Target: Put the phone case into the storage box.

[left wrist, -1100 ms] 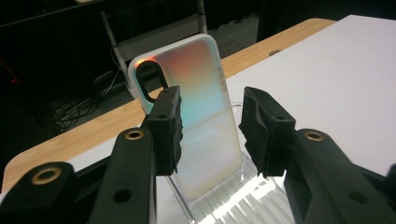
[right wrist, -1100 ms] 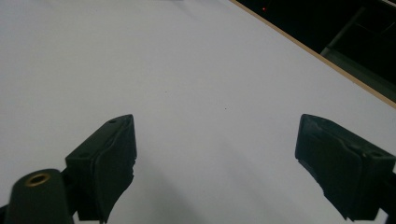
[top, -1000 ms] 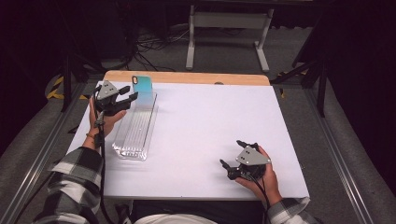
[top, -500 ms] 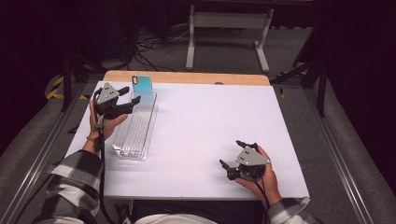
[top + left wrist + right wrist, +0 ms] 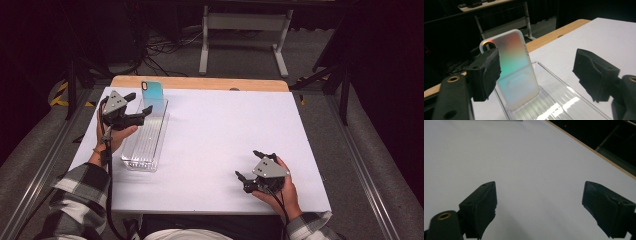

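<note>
We saw an iridescent teal-and-pink phone case (image 5: 517,70) standing upright at the far end of a clear ribbed plastic tray (image 5: 146,141), which lay along the left side of the white surface (image 5: 225,130). Our left claw (image 5: 536,72) had just been opening; its jaws stood well apart, one pad just beside the case's edge, possibly brushing it, and nothing clamped between them. From above, that left claw hovered at the tray's far end beside the case. We judged the placing step essentially done: the case stood in the tray on its own, leaning slightly, released. What seemed left was to draw the left claw clear without tipping the case. Our right claw (image 5: 256,169) rested near the front right of the surface, jaws wide apart and empty, well away from the tray.
</note>
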`<action>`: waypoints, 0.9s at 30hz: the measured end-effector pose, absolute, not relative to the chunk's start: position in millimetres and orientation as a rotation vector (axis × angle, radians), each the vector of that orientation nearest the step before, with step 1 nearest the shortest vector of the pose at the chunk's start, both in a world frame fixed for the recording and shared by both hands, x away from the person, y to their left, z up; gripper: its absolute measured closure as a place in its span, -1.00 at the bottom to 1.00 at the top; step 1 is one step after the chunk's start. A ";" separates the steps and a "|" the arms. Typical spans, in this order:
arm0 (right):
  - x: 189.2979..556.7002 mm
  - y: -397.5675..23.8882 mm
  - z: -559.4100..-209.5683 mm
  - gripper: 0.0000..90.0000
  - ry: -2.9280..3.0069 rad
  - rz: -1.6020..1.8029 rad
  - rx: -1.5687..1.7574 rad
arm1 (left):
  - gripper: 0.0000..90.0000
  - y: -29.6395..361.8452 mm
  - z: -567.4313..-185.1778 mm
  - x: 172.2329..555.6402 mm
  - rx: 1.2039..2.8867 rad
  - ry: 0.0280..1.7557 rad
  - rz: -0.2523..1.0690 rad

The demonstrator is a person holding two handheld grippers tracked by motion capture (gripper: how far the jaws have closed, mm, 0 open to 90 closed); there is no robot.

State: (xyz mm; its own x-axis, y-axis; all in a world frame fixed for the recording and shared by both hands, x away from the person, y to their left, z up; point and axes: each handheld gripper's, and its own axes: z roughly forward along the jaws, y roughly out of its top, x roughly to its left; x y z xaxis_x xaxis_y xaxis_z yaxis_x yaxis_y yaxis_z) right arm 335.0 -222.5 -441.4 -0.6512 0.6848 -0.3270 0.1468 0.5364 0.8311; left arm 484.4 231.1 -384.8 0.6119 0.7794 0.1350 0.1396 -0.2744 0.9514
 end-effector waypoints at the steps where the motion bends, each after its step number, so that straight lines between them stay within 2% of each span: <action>1: 334.9 -222.4 -441.3 -0.70 2.123 1.068 0.670 | -0.56 231.5 -384.3 483.3 1.765 0.752 0.739; 10: 334.3 -221.2 -440.5 -0.71 2.122 1.065 0.656 | -0.74 229.7 -381.6 474.2 1.753 0.744 0.743; 27: 333.9 -222.0 -439.9 -0.71 2.119 1.068 0.653 | -0.88 227.6 -376.4 461.0 1.730 0.714 0.744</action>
